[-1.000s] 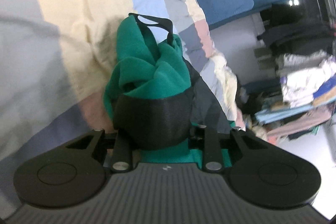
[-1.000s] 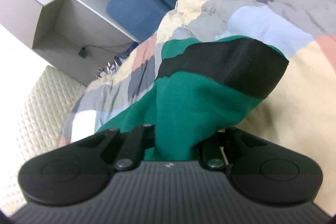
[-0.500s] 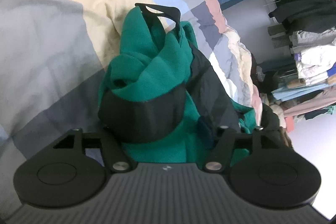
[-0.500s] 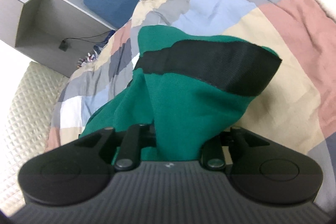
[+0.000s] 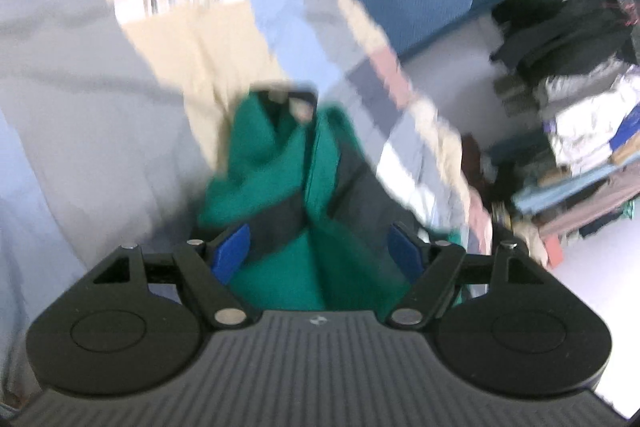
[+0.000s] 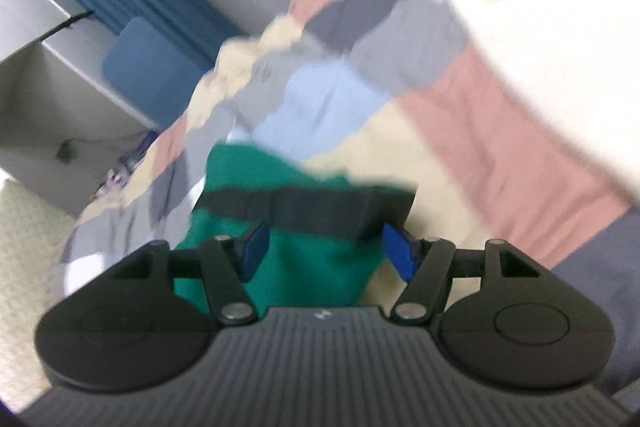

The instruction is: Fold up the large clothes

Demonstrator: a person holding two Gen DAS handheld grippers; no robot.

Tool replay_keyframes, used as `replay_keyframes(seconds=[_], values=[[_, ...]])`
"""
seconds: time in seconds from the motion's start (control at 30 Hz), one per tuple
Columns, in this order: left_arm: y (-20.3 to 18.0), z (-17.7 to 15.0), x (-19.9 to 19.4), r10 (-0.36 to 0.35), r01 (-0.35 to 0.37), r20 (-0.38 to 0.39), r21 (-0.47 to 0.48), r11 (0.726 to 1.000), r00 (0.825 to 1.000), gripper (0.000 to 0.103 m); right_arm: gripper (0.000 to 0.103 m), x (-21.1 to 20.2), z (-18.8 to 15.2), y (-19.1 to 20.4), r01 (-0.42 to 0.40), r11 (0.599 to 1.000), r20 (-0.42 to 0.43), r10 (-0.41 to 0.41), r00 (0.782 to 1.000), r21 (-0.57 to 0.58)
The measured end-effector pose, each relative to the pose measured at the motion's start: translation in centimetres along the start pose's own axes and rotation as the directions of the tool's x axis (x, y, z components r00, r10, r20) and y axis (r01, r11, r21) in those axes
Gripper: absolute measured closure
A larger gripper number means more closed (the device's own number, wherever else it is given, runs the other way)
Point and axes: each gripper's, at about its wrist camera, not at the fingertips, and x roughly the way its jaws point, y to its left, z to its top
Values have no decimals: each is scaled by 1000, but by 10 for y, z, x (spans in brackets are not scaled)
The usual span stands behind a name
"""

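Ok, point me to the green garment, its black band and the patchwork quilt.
green garment (image 5: 264, 151): left wrist view, on its bunched upper fold.
black band (image 6: 312, 205): right wrist view, mid-strip across the garment.
patchwork quilt (image 6: 500, 147): right wrist view, on a pink patch.

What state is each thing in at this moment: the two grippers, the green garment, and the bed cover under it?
left gripper: jaws opening, blue pads clear of the cloth between them.
right gripper: jaws opening, cloth between the pads, not pinched.
green garment: released, bunched in a heap on the cover, black band across it, not flat.
patchwork bed cover: spread out, wrinkled.
white cloth: lying on the cover; blurred.
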Motion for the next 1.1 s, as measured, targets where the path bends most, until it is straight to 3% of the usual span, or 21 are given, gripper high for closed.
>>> replay_keyframes(seconds=[0.1, 0.2, 0.33, 0.5, 0.7, 0.9, 0.97, 1.03, 1.1], values=[[-12, 12, -4, -1, -2, 50, 62, 998, 999, 23, 37, 0, 6, 9, -22, 999, 28, 23, 999, -44], [-24, 23, 11, -24, 21, 21, 132, 991, 999, 23, 37, 11, 7, 29, -75, 991, -4, 75, 997, -112], [-36, 29, 46, -5, 15, -59, 171, 985, 998, 25, 37, 42, 6, 70, -173, 965, -115, 152, 982, -196], [-37, 28, 92, 101, -77, -99, 221, 972, 990, 25, 37, 94, 3, 116, -207, 933, -232, 140, 963, -295], [-35, 28, 133, 127, -94, -103, 278, 956, 987, 26, 37, 142, -16, 145, -203, 876, -268, 89, 959, -437], [-43, 22, 156, 120, -78, -105, 339, 938, 987, 50, 39, 163, -32, 151, -189, 815, -245, 60, 968, -547], [-43, 21, 161, 118, -75, -107, 343, 936, 987, 63, 51, 166, -33, 151, -186, 807, -243, 54, 968, -561], [-44, 23, 159, 111, -74, -87, 347, 935, 990, 78, 75, 165, -31, 151, -180, 797, -233, 51, 971, -576], [-47, 24, 153, 100, -72, -60, 360, 930, 993, 91, 85, 161, -26, 150, -193, 797, -222, 76, 972, -572]])
